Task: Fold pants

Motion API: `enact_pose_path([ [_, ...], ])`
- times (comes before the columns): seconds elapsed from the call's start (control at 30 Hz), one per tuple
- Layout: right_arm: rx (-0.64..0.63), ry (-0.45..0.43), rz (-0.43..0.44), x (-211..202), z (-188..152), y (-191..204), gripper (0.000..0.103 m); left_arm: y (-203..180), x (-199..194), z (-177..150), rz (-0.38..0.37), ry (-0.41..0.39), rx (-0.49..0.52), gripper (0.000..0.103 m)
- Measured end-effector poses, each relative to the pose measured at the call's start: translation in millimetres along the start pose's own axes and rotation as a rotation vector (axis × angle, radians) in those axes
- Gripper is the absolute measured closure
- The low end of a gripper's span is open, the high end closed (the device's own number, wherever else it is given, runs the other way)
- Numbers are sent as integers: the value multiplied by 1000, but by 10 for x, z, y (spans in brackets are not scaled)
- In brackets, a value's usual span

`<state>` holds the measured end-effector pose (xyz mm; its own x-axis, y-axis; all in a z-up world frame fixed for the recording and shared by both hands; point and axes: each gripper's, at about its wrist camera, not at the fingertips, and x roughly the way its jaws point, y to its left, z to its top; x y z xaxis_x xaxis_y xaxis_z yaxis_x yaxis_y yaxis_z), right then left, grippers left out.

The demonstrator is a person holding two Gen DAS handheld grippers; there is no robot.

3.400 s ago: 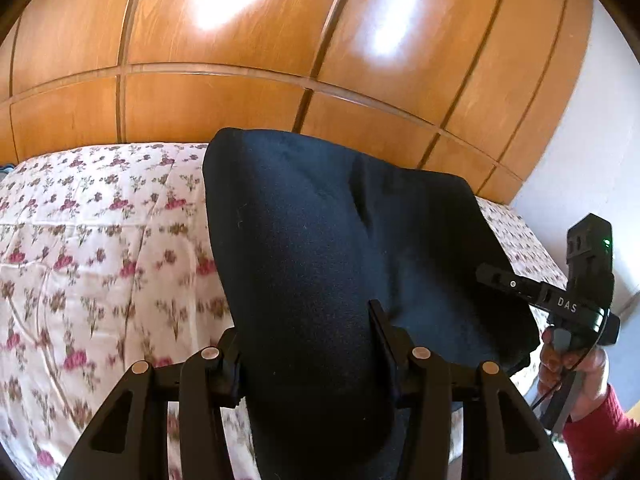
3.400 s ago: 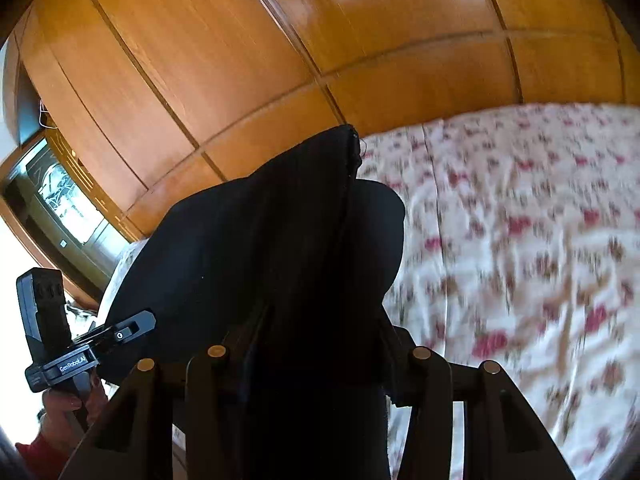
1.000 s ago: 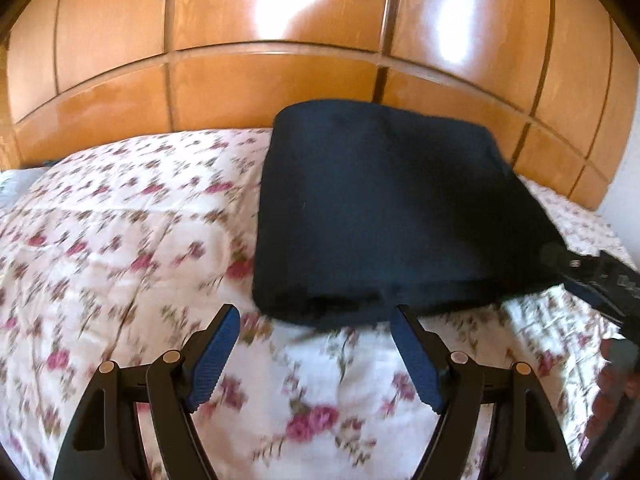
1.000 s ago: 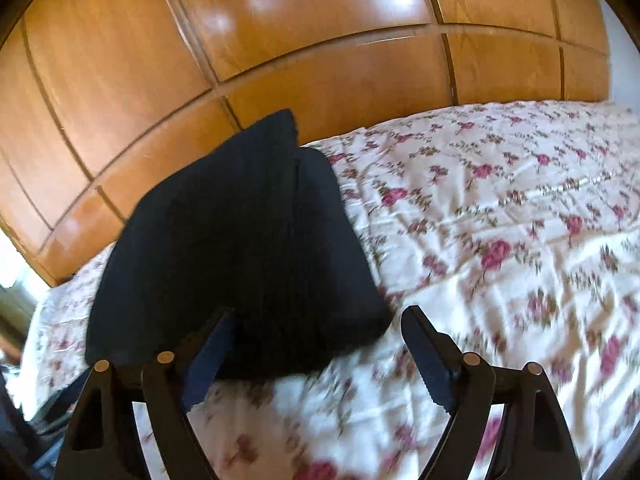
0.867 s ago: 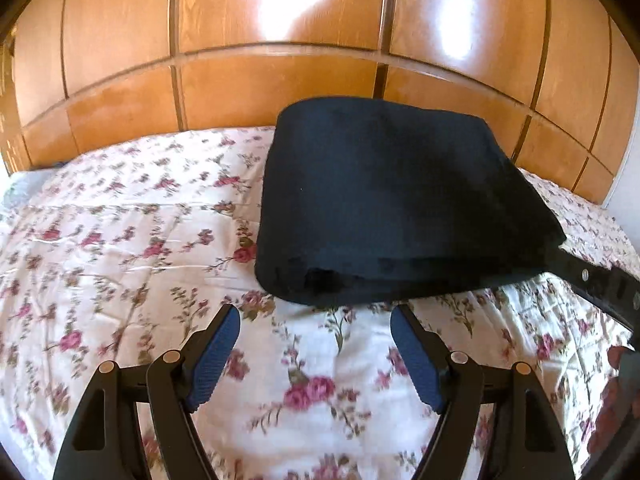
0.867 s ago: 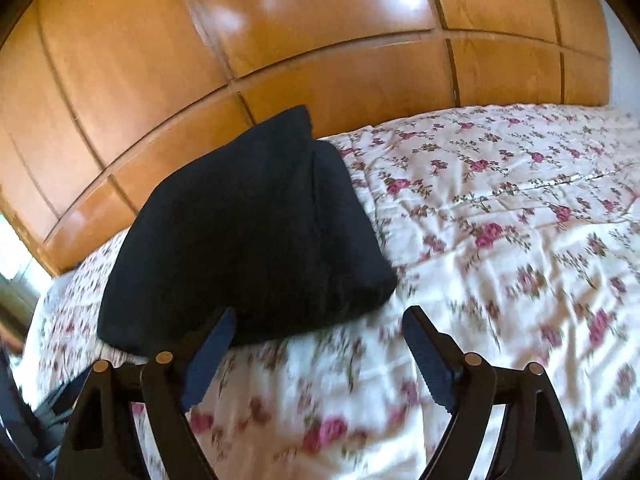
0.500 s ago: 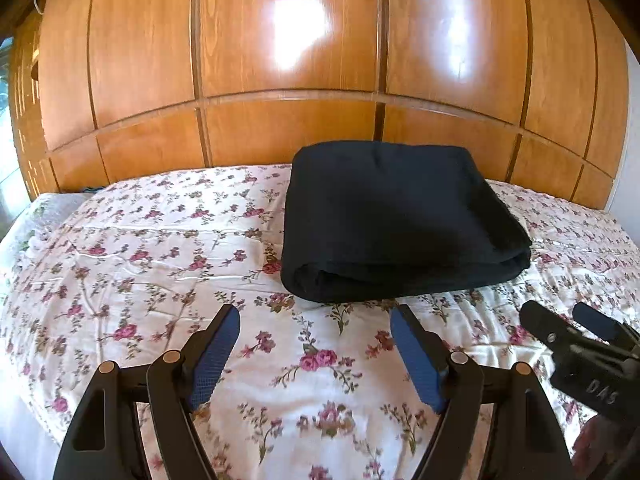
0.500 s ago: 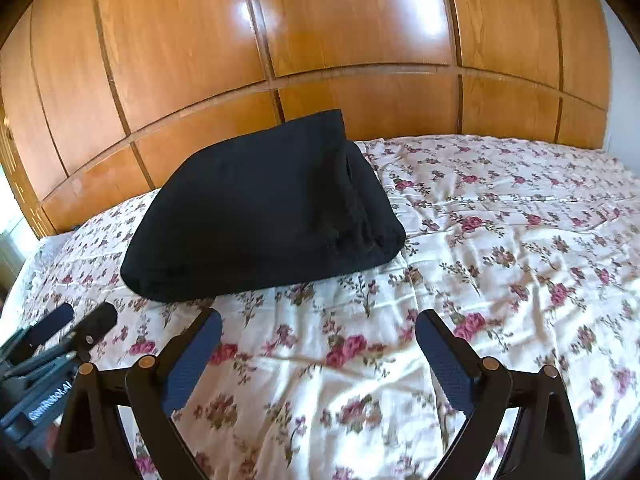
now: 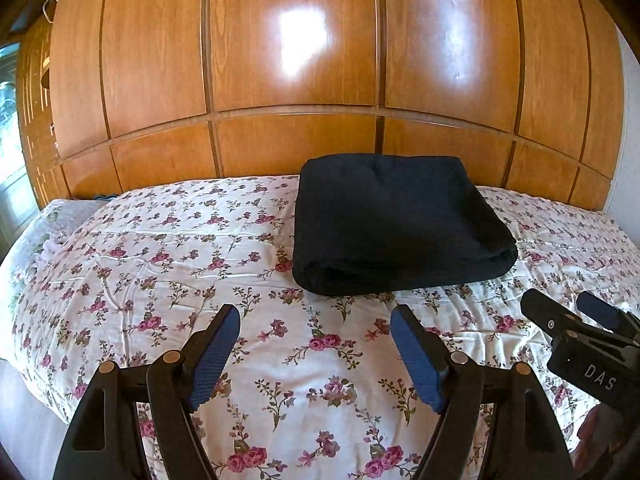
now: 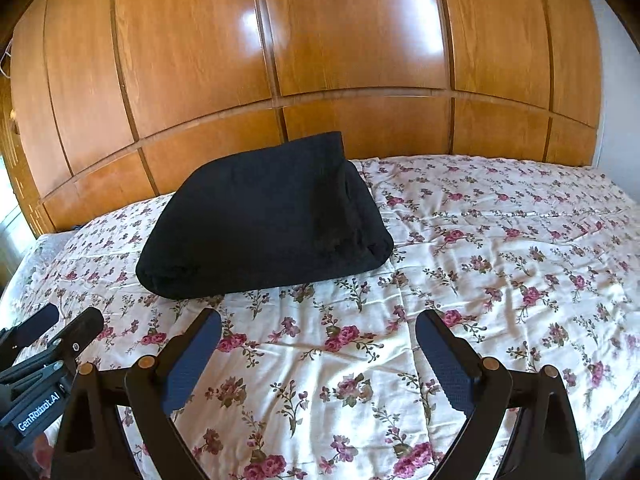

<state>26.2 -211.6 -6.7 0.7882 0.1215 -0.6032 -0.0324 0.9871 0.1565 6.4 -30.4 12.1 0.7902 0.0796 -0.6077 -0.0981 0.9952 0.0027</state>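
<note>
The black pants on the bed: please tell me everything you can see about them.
The black pants are a thick, matte, soft-looking fabric, folded into a compact rectangular bundle of several layers, with a rounded fold edge facing the cameras. They lie flat on the floral bedspread, close to the wooden panelled wall. Only the bedspread touches them; neither gripper touches them.

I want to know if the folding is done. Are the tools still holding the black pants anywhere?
No, nothing is held. The left tool and right tool are both open, over the flowered bedspread. The folded black pants lie apart.
</note>
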Motion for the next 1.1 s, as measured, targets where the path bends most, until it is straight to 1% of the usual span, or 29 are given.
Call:
enact_pose_path([
  [0.27,5,2,2,-5,-10,10,5,10,-34,7,-11,-4,-13,24],
  [0.43,3,4,1,2,-13,32,5,35,7,12,-23,30,-38,24],
  [0.6,10,11,8,27,-21,24,5,56,27,2,-26,44,-54,24],
  [1.1,19,21,6,50,-39,41,5,23,17,-12,-15,42,-34,24],
])
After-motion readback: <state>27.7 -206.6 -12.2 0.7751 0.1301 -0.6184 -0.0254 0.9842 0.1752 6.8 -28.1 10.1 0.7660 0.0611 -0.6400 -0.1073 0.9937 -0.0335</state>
